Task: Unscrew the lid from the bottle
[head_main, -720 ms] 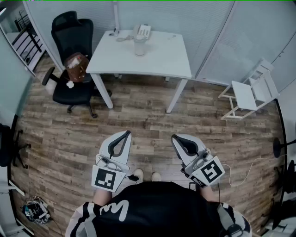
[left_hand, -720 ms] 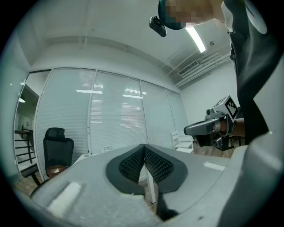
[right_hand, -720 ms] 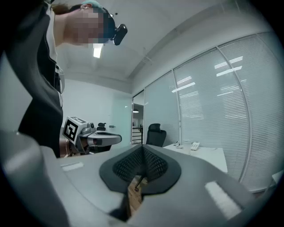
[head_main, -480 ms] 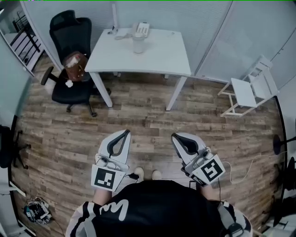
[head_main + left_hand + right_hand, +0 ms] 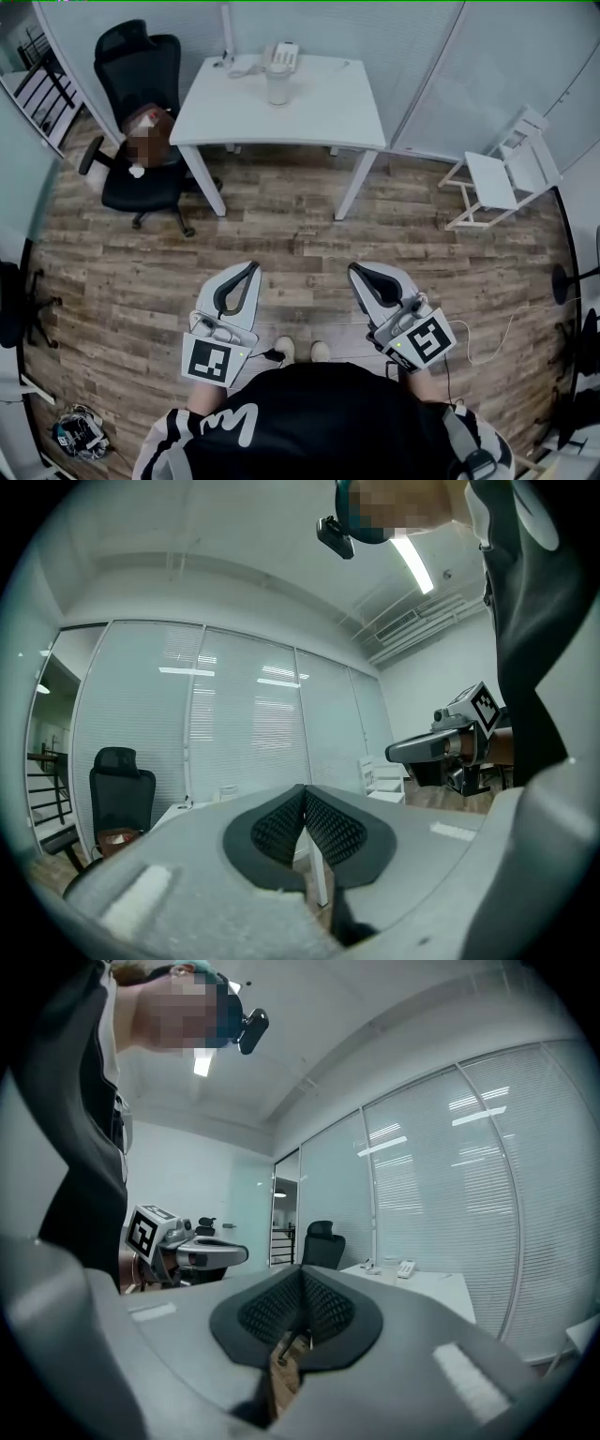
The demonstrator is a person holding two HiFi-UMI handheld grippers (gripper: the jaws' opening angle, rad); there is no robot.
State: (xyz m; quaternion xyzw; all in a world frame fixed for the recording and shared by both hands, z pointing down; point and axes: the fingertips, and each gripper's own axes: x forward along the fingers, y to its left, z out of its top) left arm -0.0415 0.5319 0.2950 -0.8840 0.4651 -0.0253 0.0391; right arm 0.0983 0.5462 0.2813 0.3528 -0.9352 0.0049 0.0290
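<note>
While the clear cylindrical bottle [image 5: 277,86] stands upright on the white rectangular table [image 5: 328,117] | grey left gripper [image 5: 251,270] — fingers pressed together, empty | grey right gripper [image 5: 357,273] — fingers together, empty | both well apart from it, over brown plank floor [image 5: 281,225]

Ahead of you the brown wood-plank floor [image 5: 281,244] is open all the way to the white rectangular desk [image 5: 323,117]. A black swivel office chair [image 5: 141,61] crowds the desk's left side, and a small white wooden chair [image 5: 494,178] stands well off right. On the desk, a white telephone [image 5: 284,56] lies just behind the clear lidded bottle [image 5: 277,86].
</note>
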